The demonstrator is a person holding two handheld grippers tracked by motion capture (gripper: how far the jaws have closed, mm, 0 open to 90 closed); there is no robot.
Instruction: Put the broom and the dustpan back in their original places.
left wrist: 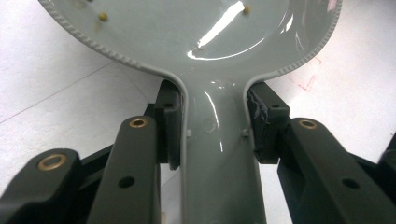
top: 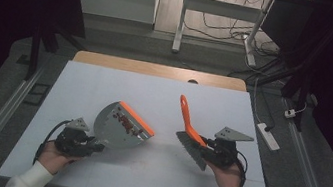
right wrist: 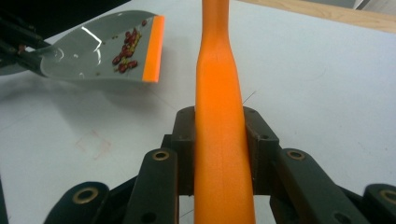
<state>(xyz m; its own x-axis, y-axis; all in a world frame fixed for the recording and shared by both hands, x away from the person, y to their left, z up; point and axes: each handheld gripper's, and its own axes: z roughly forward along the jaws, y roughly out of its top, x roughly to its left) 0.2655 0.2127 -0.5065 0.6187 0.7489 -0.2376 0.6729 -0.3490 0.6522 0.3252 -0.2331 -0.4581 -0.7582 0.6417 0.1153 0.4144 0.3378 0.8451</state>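
The brush (top: 189, 127) sits clamped in the right gripper (top: 218, 152) — the jaws are closed on its orange handle, bristles low near the table's right-hand side, the handle slanting up and away toward the far edge. Across from it the left gripper (top: 77, 141) has its jaws pinched on the grey neck of the dustpan (top: 121, 129), which is held near the front edge, left of middle, with its orange lip turned toward the brush.

By the look of things the sweeping is mostly finished. A small heap of red beans (top: 127, 121) lies inside the pan just behind the lip, and I can spot no loose ones on the white table (top: 105, 84) between pan and brush. What seems left is carrying the load off or tipping it out — nowhere to tip it shows on the table.

The right gripper view gives the clearest look at the catch: beans (right wrist: 126, 56) bunched against the orange strip of the dustpan (right wrist: 93, 51), with a few paler bits among them. The left gripper view gives the grip itself — both pads tight against the pan's neck (left wrist: 217, 149), and a couple of yellowish specks on the glossy inside.
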